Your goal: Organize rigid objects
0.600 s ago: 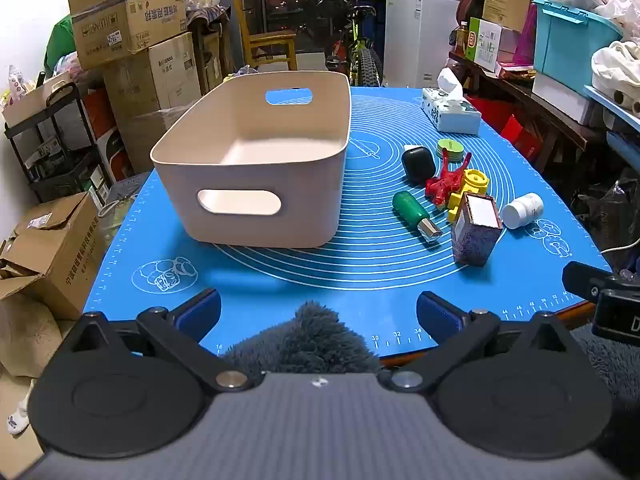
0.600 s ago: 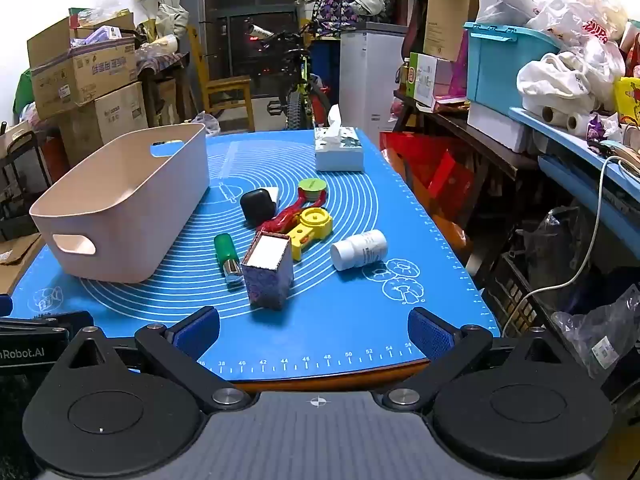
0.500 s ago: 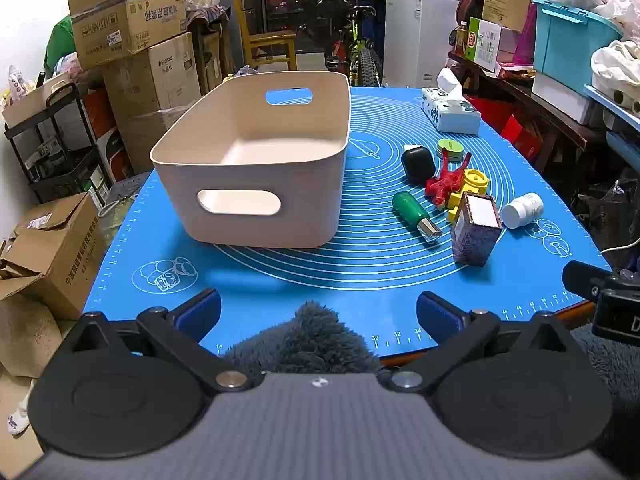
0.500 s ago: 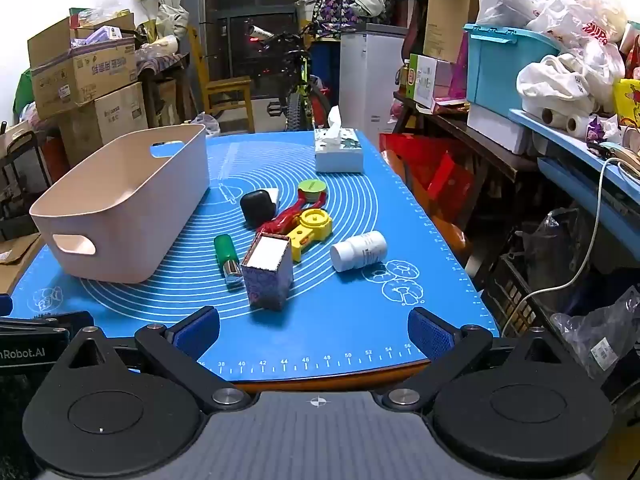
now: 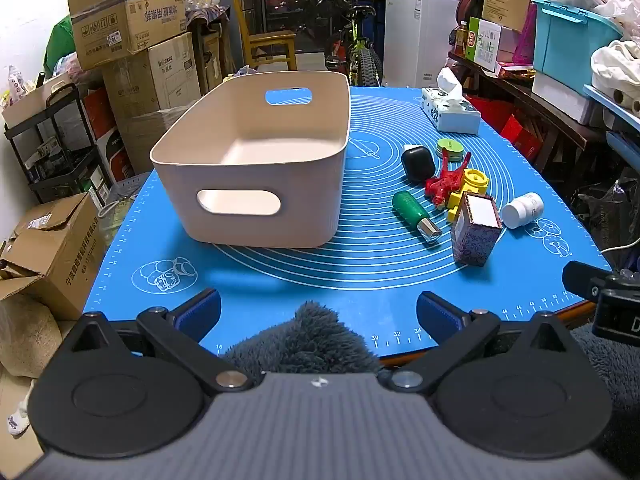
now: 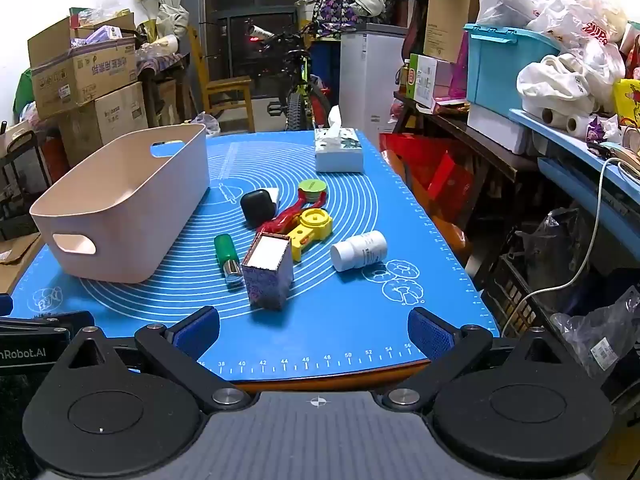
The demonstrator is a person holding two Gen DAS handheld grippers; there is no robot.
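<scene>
An empty beige bin [image 5: 256,184] [image 6: 120,208] stands on the left of the blue mat [image 5: 360,276] [image 6: 360,320]. To its right lie a patterned box [image 5: 476,232] [image 6: 269,270], a green bottle [image 5: 412,214] [image 6: 226,252], a black case [image 5: 418,163] [image 6: 258,206], a red toy [image 5: 444,182] [image 6: 288,214], a yellow part [image 5: 468,190] [image 6: 312,228], a white bottle [image 5: 522,210] [image 6: 360,250] and a green disc [image 5: 449,148] [image 6: 313,188]. My left gripper [image 5: 318,316] and right gripper [image 6: 314,332] are open and empty at the near edge.
A tissue box [image 5: 450,110] [image 6: 338,150] sits at the mat's far end. A grey fleece sleeve [image 5: 308,336] lies between the left fingers. Cardboard boxes [image 5: 124,20] stand left, shelves with a teal bin [image 6: 504,68] right.
</scene>
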